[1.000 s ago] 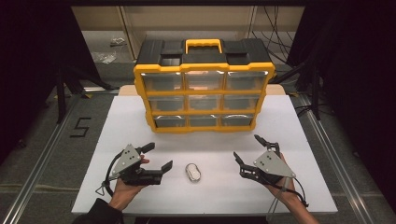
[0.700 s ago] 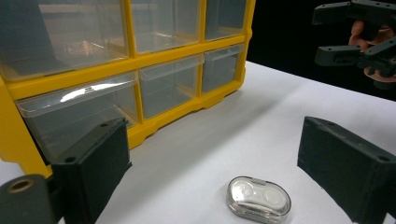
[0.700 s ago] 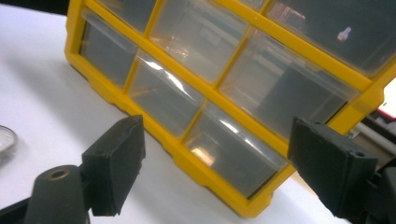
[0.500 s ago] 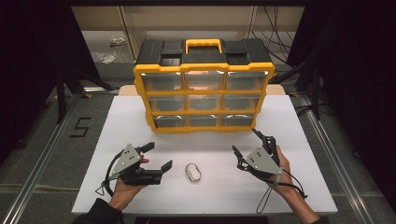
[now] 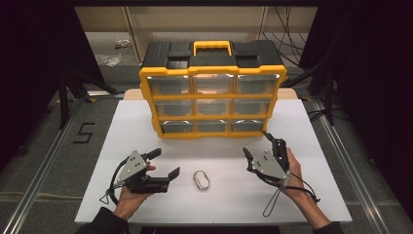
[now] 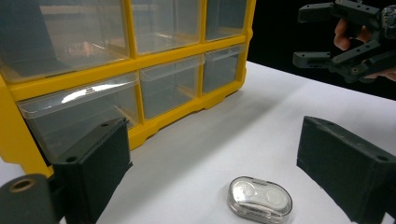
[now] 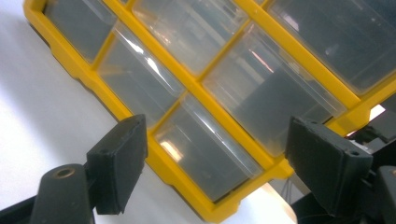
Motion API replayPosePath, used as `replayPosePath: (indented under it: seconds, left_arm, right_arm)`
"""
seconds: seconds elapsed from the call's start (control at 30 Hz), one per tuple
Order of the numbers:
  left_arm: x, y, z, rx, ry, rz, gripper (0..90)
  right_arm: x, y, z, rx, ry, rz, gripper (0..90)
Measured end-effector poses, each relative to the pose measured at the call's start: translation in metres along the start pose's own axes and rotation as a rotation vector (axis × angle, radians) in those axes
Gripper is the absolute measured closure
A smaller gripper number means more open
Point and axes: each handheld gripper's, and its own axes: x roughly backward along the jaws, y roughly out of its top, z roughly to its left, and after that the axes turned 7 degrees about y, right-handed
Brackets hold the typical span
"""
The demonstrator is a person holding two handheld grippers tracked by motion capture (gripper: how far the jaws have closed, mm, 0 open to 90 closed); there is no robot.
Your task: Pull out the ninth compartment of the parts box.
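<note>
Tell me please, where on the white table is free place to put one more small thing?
Free: the table left of the yellow drawer cabinet, the strip right of it, and the front edge below the small clear case. Crowded: the middle front, where the case lies between the left gripper and right gripper.

A small clear case (image 6: 259,199) lies on the white surface (image 6: 261,121) between the left hand-held gripper (image 6: 224,172)'s wide-apart jaws, a yellow drawer cabinet (image 6: 126,70) behind, the right hand-held gripper (image 6: 310,37) spread beyond.
</note>
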Motion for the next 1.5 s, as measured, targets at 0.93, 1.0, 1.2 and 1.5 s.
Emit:
replayPosePath:
  seconds: [0.93, 1.0, 1.2, 1.5]
  left_arm:
    - [0.000, 0.000, 0.000, -0.009, -0.002, 0.001, 9.2]
    - [0.000, 0.000, 0.000, -0.009, -0.001, 0.001, 9.2]
    - [0.000, 0.000, 0.000, -0.008, -0.002, 0.000, 9.2]
    - [0.000, 0.000, 0.000, -0.010, -0.002, 0.000, 9.3]
  right_arm:
    - [-0.040, -0.017, -0.002, 0.259, -0.092, 0.115, 26.6]
    - [-0.043, -0.018, -0.002, 0.277, -0.103, 0.121, 27.0]
    - [-0.052, -0.023, -0.004, 0.329, -0.114, 0.150, 28.4]
    - [-0.059, -0.025, -0.007, 0.369, -0.141, 0.158, 31.1]
